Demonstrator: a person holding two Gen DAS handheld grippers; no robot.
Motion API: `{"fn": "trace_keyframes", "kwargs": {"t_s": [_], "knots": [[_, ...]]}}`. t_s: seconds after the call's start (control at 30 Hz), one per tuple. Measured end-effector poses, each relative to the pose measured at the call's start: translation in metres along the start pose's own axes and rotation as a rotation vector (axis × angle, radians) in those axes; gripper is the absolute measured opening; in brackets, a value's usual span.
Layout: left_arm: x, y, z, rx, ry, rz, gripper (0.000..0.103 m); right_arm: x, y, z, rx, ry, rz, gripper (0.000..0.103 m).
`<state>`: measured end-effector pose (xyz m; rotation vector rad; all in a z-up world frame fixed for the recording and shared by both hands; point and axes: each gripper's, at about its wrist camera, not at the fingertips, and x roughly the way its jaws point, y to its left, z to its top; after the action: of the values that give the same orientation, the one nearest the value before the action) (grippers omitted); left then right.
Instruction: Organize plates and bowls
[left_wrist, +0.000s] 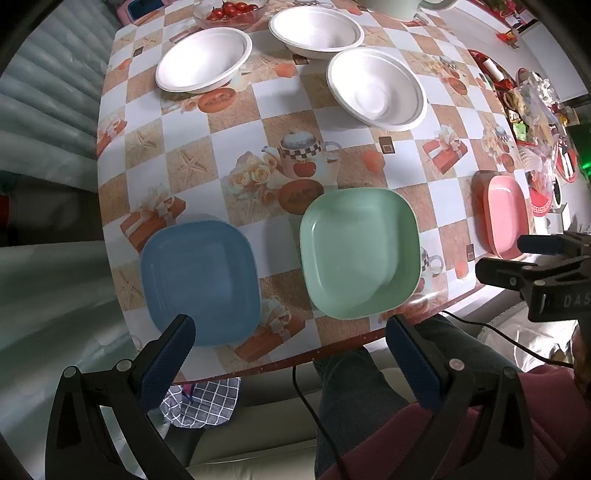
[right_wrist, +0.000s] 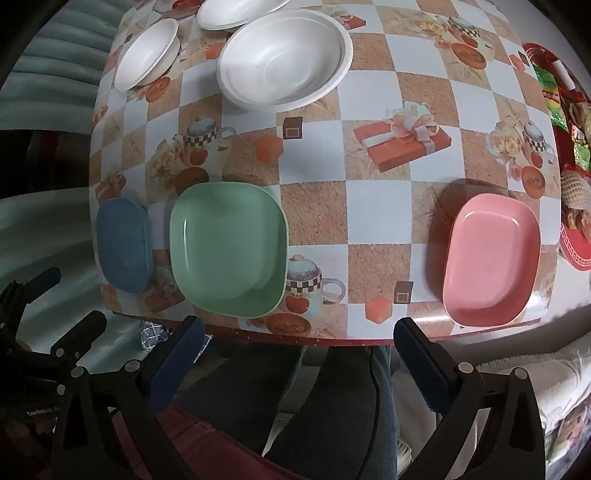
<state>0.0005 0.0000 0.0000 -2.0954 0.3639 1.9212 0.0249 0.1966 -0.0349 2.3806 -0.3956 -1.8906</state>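
Note:
Three square plates lie along the near edge of the checked tablecloth: a blue plate (left_wrist: 201, 282) (right_wrist: 125, 245) at left, a green plate (left_wrist: 360, 253) (right_wrist: 229, 249) in the middle, a pink plate (left_wrist: 506, 216) (right_wrist: 493, 260) at right. Three white bowls stand farther back: one at left (left_wrist: 203, 59) (right_wrist: 147, 53), one at the far middle (left_wrist: 316, 31) (right_wrist: 236, 13), one nearest (left_wrist: 376, 88) (right_wrist: 284, 59). My left gripper (left_wrist: 291, 350) hangs open above the table's near edge between the blue and green plates, holding nothing. My right gripper (right_wrist: 299, 354) is open and empty, in front of the edge between the green and pink plates.
A glass bowl of cherry tomatoes (left_wrist: 231, 11) stands at the far left. Red trays with snack packets and clutter (left_wrist: 535, 107) (right_wrist: 570, 110) crowd the table's right side. The person's legs (left_wrist: 351, 398) and a checked cloth (left_wrist: 201, 402) are below the table edge.

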Motion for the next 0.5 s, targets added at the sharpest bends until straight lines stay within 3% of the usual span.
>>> {"fn": "trace_keyframes", "kwargs": {"t_s": [0.5], "knots": [[0.000, 0.000, 0.001, -0.002, 0.002, 0.000, 0.103, 0.000, -0.004, -0.008, 0.026, 0.013, -0.005, 0.103]]}}
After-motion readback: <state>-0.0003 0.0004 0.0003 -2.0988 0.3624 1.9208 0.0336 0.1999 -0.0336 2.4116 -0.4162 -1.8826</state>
